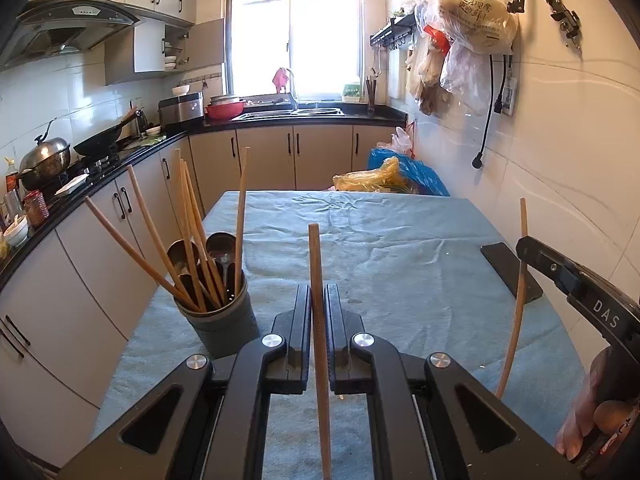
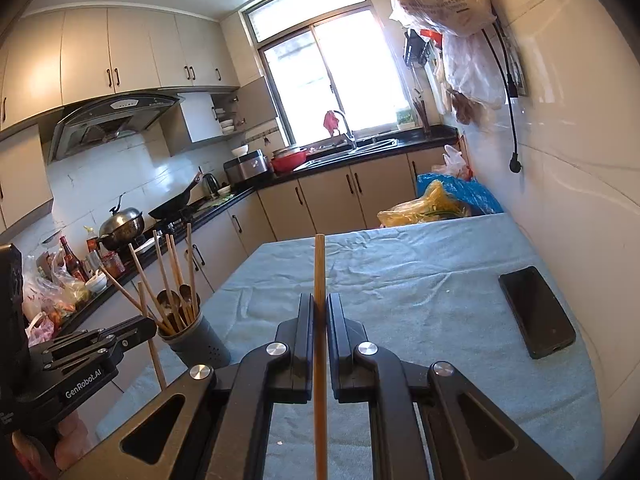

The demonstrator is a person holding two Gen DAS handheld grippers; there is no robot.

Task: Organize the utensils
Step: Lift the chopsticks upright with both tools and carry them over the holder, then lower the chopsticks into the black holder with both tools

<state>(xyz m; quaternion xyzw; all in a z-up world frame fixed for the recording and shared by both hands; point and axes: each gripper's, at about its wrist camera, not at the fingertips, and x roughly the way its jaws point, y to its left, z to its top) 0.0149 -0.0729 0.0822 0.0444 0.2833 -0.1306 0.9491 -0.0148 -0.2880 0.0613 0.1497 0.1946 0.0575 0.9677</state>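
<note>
The left gripper (image 1: 318, 292) has its jaws drawn in narrow on a single wooden chopstick (image 1: 319, 320), which stands nearly upright between the pads, its tip rising above the fingers and its lower end running down out of sight at the near edge. The right gripper (image 2: 320, 302) is likewise clamped narrow on a second chopstick (image 2: 319, 280), also close to upright. Seen from the left wrist, the right gripper (image 1: 560, 268) sits at the right side with its chopstick (image 1: 518, 292) bowed by the lens, and a person's hand (image 1: 592, 416) wraps its grip at the near right corner.

A grey utensil holder (image 1: 222, 320) stands on the near left part of the table (image 1: 400, 240), close to the left edge. It already contains several chopsticks (image 1: 188, 232) leaning at different angles and fanned out, together with dark spoons (image 1: 220, 248) bowl-up. From the right wrist the holder (image 2: 200, 340) appears just beyond the left gripper (image 2: 132, 330).

The table is covered by a wrinkled blue-grey cloth (image 2: 400, 280). A black phone (image 2: 536, 312) lies flat on it near the right edge, well apart from the holder
</note>
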